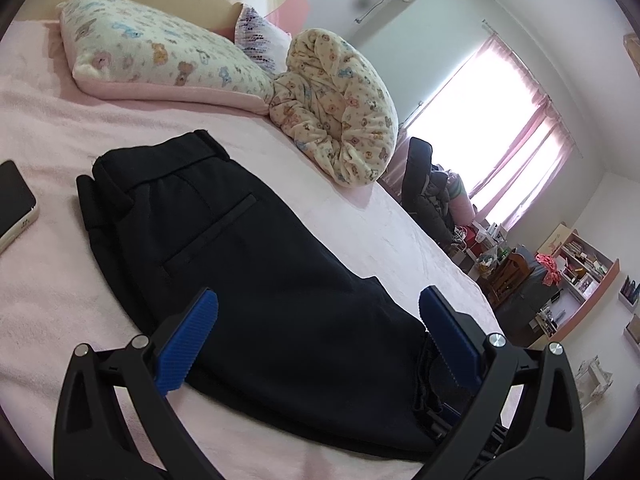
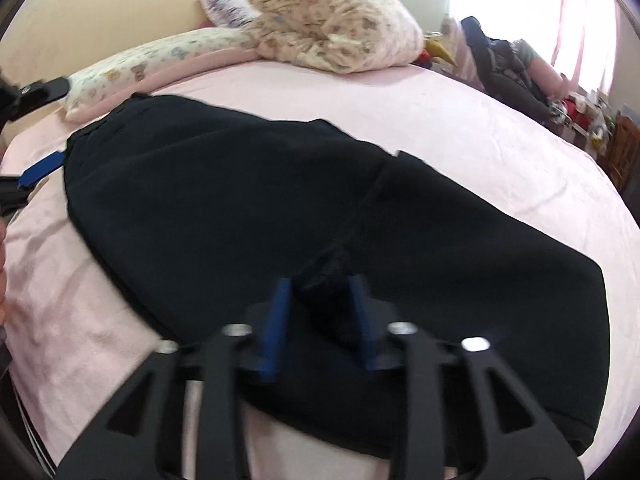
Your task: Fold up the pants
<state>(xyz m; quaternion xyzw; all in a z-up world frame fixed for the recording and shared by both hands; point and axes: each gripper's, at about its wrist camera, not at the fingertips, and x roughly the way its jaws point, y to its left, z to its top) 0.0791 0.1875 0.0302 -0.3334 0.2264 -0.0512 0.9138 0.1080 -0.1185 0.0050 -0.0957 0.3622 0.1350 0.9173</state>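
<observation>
On the pink bed [image 1: 60,128]: one pair of black pants [image 1: 240,248] lies flat mid-mattress, waistband end toward the pillows, back welt pocket facing up. It looks already halved lengthwise, leg on leg; I read that from the single leg outline, not certain. In the right wrist view a hem edge sits across the middle of the cloth, so one crosswise fold looks started or laid. Judgement: roughly mid-task, with at least one more crosswise fold plus flattening left.

Counts, big to small:
- bed: 1
- pants: 1
- pillows/cushions: 3 visible. Flat bear-print pillow [image 1: 160,56], rounded bear-print bundle [image 1: 340,108] touching it, small purple-patterned one [image 1: 260,36] tucked behind.
- grippers: 2
- phone [image 1: 14,204]: 1, on the sheet near the waistband, apart from the pants.

Left gripper [image 1: 318,312]: jaws spread wide, nothing between the blue pads; it hovers over the leg part of the pants. Dark fabric bunches near its right-hand finger, but I can't tell whether they touch.

Right gripper [image 2: 320,292]: jaws nearly closed, pinching a raised ridge of black fabric between the pads, at the near edge of the pants. That view is motion-blurred, so grip depth is unclear.

Clutter by the window and shelves is too small to count.
</observation>
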